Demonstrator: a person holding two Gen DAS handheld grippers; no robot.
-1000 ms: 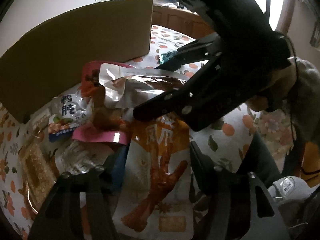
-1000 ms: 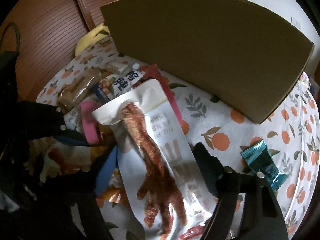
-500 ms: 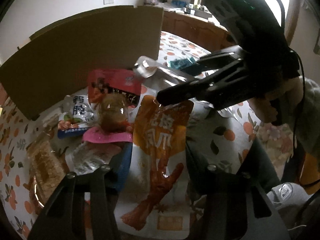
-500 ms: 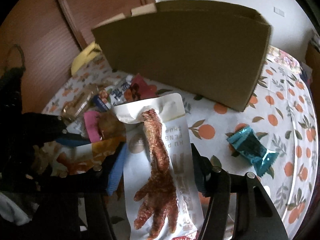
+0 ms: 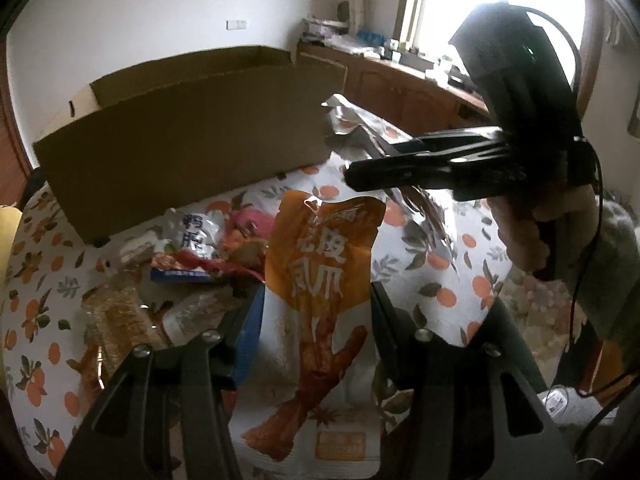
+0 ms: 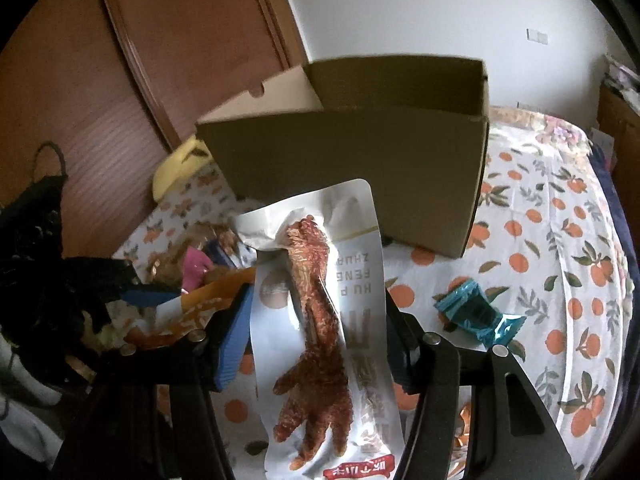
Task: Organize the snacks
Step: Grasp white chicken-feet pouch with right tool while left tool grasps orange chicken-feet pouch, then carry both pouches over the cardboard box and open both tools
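My left gripper (image 5: 316,300) is shut on an orange-and-white chicken-feet packet (image 5: 320,256), held by its sides above the table. In the right wrist view, my right gripper (image 6: 318,296) is shut on a white packet (image 6: 316,360) with a brown chicken foot showing through it. In the left wrist view the right gripper (image 5: 360,174) is at the upper right, with that packet's silver back (image 5: 360,120) sticking out. From the right wrist view, the left gripper (image 6: 160,296) and orange packet (image 6: 200,312) are at the left. An open cardboard box (image 6: 360,160) stands just beyond both packets.
A pile of snacks lies left of the orange packet: a blue-and-white bag (image 5: 192,248), a pink one (image 5: 248,220), a brown bar (image 5: 116,316). A teal wrapped snack (image 6: 476,316) lies alone on the orange-print tablecloth (image 6: 560,240). A wooden door stands behind the box.
Both grippers have risen with their packets, off the pile and toward the box. The box's open top now shows in the right wrist view.
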